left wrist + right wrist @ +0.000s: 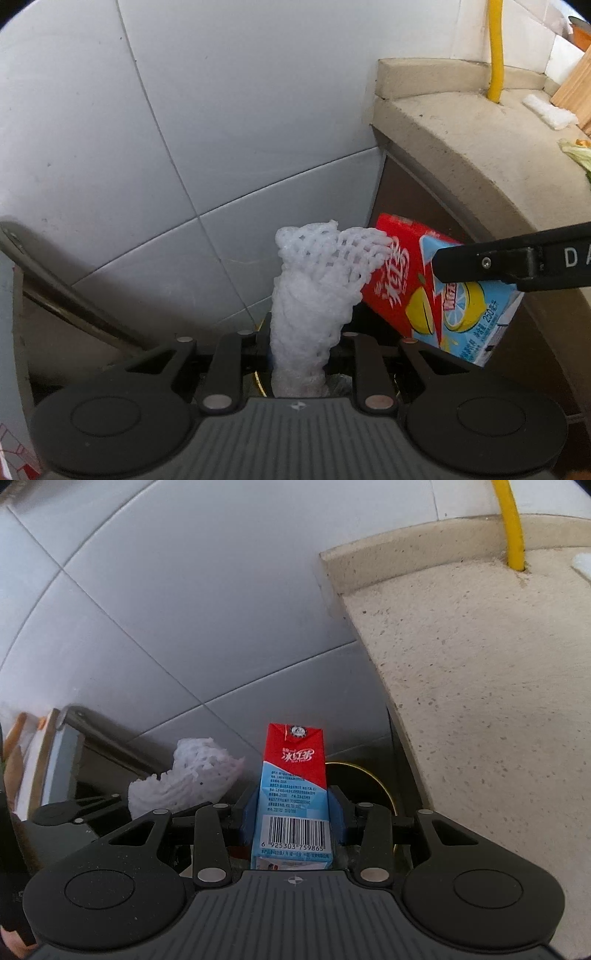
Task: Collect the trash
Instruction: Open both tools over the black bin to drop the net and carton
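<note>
The left gripper (299,343) is clenched on a white foam net sleeve (314,280), which stands up from between its fingers and flops over to the right at the top, its tip touching the drink carton (443,295). In the right wrist view the right gripper (291,812) grasps that carton upright between blue pads (338,812).

The carton's near face shows a barcode with the digits 6 925303 759865 and rows of small print too fine to read; above it a red band carries white Chinese characters and, beneath them, tiny lettering that cannot be made out. From the left wrist view the carton's other side shows a lemon picture and "250", with more Chinese writing partly covered by the net. One black finger (491,264) of the right gripper crosses the carton there, marked with white letters cut off at the frame edge: only "DA" shows.

Below both grippers a dark opening with a gold rim (373,779) is mostly hidden. Just right rises a beige stone counter (480,686); at its far edge a yellow hose (495,51) meets the surface. A white foam scrap (550,112) and a wooden board (576,92) sit near the counter's right, cut off. Grey wall tiles (184,129) fill the background.
</note>
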Tool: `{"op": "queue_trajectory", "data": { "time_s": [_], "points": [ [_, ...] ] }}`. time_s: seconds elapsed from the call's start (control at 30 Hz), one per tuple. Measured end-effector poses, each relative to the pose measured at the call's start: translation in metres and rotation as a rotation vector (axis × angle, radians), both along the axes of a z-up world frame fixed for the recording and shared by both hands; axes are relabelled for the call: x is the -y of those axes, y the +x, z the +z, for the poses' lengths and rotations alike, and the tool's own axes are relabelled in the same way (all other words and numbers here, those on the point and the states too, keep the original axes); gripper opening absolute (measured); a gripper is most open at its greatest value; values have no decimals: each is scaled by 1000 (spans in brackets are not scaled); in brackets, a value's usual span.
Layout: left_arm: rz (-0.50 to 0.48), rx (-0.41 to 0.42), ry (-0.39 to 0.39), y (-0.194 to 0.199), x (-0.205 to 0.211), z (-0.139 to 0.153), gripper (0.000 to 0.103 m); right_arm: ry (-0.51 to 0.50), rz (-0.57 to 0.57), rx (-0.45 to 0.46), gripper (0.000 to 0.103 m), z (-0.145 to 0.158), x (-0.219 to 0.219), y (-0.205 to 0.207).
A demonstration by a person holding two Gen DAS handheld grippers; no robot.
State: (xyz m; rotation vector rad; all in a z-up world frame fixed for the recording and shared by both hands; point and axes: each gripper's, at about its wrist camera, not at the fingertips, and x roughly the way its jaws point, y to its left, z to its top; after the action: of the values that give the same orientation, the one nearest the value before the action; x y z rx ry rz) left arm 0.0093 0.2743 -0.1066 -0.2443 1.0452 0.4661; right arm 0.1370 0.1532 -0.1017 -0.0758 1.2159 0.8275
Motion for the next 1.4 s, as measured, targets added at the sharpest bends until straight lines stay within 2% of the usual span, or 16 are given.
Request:
{"op": "queue_trajectory", "data": {
  "time_s": [0.37,0.53,0.6,0.77,1.03,1.4],
  "points": [
    [18,-31,-34,8,-9,-11,20,-36,1,-18,48,-25,-17,10],
    [19,-43,-44,14,-13,-17,29,-43,-5,-25,48,-34,-25,12],
    [21,-42,-52,15,-15,-17,36,-45,-2,-28,48,-36,-27,12],
    [31,-37,-54,16,-19,-17,44,-53,-2,-44,49,-41,-28,14],
    [48,-5,-77,12,-25,-12,46,-44,-14,-44,51,-36,-27,18],
    [31,69,-85,5,-22,0,47,-12,-50,44,54,4,-7,10]
  ]
}}
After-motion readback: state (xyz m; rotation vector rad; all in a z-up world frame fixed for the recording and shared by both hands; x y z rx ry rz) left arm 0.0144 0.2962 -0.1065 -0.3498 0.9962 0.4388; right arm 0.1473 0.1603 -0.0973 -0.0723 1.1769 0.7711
